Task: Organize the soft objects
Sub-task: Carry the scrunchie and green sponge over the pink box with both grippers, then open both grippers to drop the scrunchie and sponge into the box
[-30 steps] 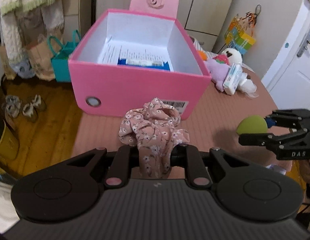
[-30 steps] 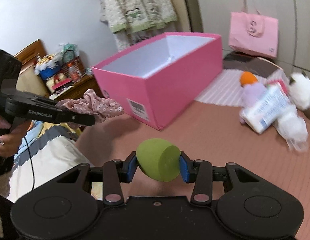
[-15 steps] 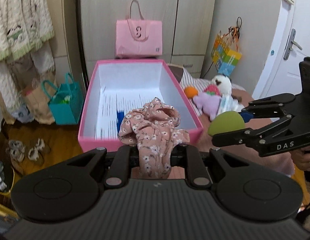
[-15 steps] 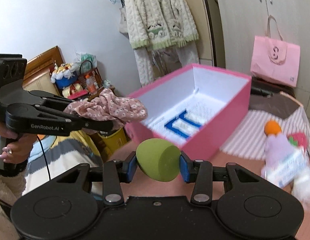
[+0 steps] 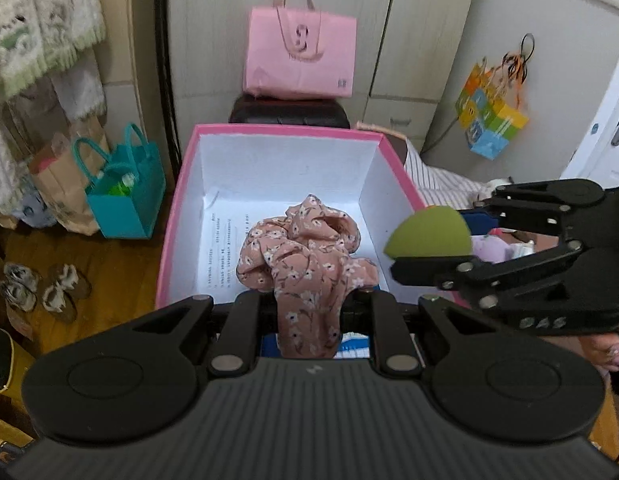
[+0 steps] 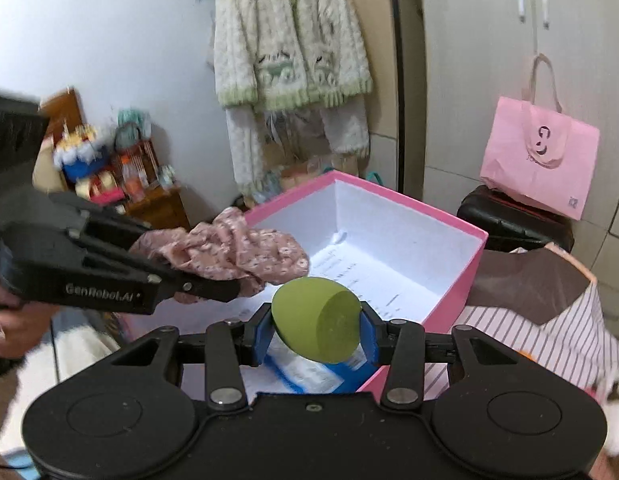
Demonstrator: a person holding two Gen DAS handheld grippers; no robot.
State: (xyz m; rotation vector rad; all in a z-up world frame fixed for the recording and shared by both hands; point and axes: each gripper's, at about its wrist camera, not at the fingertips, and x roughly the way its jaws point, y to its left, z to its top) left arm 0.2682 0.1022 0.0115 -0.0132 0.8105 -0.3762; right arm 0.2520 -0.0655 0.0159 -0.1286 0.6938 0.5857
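Scrunchie (image 5: 305, 248) pinched in left gripper (image 5: 309, 304), sponge (image 6: 317, 320) squeezed in right gripper (image 6: 315, 334); box (image 5: 177, 208) just ahead, below both.

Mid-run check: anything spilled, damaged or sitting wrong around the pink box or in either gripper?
Nothing stands out. The left gripper is shut on the floral scrunchie and the right gripper on the green sponge, both over the upright pink box. Its walls look intact; nothing is spilled.
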